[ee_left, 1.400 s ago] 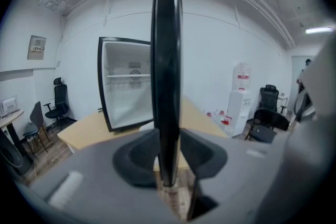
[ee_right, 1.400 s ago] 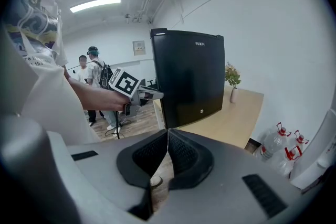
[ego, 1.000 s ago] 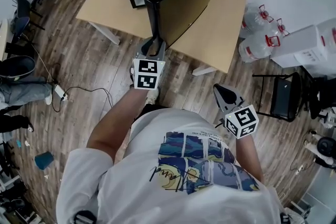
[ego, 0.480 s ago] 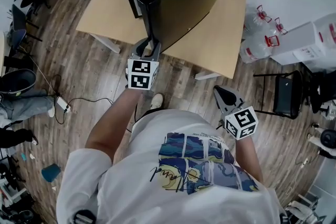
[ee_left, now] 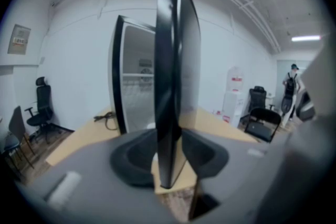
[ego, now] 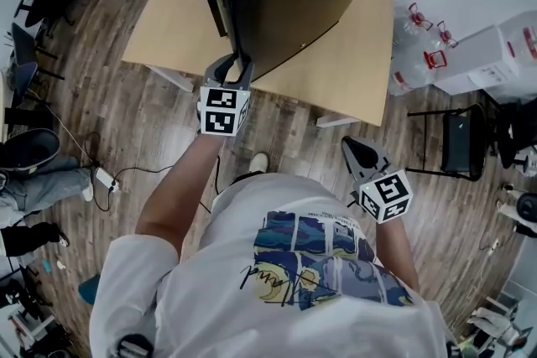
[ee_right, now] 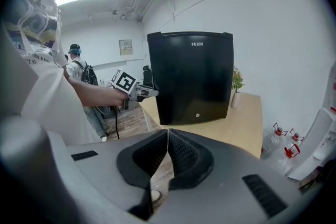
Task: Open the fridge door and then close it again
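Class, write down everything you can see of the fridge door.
The fridge door is a flat, glossy black panel, plastic by its look, with FUXIN lettering near its top and a small round badge low down. It stands upright and ajar, swung out from the cabinet on the wooden table. Its free edge sits between the jaws of the left gripper, which have just been opening.

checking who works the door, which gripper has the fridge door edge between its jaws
The left gripper: the edge of the fridge door stands between its jaws, which have just been opening. The right gripper is well away from it, jaws together, empty.
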The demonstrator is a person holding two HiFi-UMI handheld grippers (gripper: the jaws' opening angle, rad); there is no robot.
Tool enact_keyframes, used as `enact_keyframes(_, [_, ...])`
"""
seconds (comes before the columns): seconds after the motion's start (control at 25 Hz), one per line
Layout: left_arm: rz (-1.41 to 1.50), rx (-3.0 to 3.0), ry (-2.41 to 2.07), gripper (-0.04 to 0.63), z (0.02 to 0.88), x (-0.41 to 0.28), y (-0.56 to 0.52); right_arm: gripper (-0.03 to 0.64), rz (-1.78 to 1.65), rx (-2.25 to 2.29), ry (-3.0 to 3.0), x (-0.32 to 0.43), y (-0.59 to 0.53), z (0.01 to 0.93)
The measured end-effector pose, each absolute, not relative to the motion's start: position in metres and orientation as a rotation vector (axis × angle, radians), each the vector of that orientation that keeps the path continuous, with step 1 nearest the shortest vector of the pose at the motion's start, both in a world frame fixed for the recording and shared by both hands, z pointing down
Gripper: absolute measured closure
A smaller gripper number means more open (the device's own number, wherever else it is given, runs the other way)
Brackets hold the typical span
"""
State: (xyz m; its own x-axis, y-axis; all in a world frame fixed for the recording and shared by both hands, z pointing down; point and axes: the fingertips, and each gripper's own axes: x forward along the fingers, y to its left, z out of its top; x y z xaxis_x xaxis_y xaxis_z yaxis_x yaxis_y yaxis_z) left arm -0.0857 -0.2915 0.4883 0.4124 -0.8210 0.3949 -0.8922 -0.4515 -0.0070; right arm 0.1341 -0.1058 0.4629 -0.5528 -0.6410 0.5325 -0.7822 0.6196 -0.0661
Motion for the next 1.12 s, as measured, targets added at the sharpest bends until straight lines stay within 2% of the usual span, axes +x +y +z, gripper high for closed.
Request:
enact_keyframes(0.76, [0.532, 2.446, -1.570, 0.445, 0.488, -0.134, -0.369, 0.603, 0.448, 1.208, -2.323, 0.126, -0.126, 0.468])
enact_keyframes(1.12, [0.495, 2.393, -1.644, 0.472, 0.487, -0.153, -0.403, 0.603, 0.440, 1.206, -2.323, 0.124, -0.145, 0.466])
